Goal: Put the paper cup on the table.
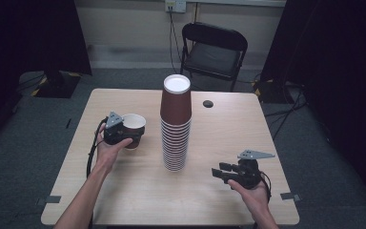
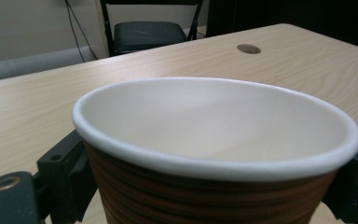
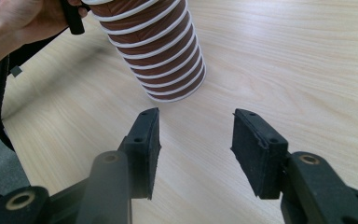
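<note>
A single brown paper cup (image 1: 133, 123) with a white rim stands upright left of the middle of the table, its white inside (image 2: 214, 126) facing up. My left gripper (image 1: 132, 137) is shut on it, with black fingers (image 2: 67, 172) against both sides of the ribbed wall. I cannot tell whether the cup's base touches the table. A tall upside-down stack of the same cups (image 1: 176, 129) stands at the table's centre. My right gripper (image 1: 217, 171) sits low at the front right, open and empty (image 3: 196, 140), pointing at the foot of the stack (image 3: 154, 51).
The wooden table (image 1: 124, 191) has a dark cable hole (image 1: 208, 103) behind the stack. A black folding chair (image 1: 213, 50) stands beyond the far edge. Black curtains hang at both sides. Tape marks sit at the table's front corners.
</note>
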A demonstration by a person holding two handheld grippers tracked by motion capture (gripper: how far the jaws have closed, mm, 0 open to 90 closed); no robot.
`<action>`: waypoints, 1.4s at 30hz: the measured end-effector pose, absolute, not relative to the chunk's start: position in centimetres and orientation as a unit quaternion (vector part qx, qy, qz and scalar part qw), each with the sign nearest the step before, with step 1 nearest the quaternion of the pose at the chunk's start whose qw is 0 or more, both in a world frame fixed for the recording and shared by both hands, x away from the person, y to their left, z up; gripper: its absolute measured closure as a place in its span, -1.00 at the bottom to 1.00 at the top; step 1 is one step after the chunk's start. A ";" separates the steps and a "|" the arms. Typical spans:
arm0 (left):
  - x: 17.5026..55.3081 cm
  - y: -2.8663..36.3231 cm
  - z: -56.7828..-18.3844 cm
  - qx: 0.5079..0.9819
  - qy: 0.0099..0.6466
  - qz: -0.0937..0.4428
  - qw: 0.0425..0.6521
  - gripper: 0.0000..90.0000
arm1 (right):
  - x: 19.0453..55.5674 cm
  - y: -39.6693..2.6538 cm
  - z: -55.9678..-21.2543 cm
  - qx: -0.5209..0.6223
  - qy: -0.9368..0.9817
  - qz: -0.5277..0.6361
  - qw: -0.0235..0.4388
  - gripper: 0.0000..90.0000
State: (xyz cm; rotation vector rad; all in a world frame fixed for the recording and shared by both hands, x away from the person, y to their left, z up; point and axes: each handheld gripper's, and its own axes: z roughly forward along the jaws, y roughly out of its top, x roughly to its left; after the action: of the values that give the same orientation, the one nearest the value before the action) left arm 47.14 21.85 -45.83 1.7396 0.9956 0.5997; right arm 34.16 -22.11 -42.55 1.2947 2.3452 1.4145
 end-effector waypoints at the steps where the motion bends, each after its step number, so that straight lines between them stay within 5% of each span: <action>1: 47.2 21.9 -45.9 0.720 0.412 0.248 0.501 -0.80 | 34.2 -22.1 -42.6 0.427 0.773 0.466 0.055 0.15; 42: 44.8 23.4 -47.5 0.760 0.405 0.220 0.459 -0.75 | 34.0 -21.8 -42.3 0.421 0.774 0.470 0.056 0.16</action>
State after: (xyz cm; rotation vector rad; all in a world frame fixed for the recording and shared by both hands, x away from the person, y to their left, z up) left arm 44.83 23.40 -47.47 1.8706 0.9968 0.5419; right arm 33.97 -21.84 -42.28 1.2774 2.3472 1.4273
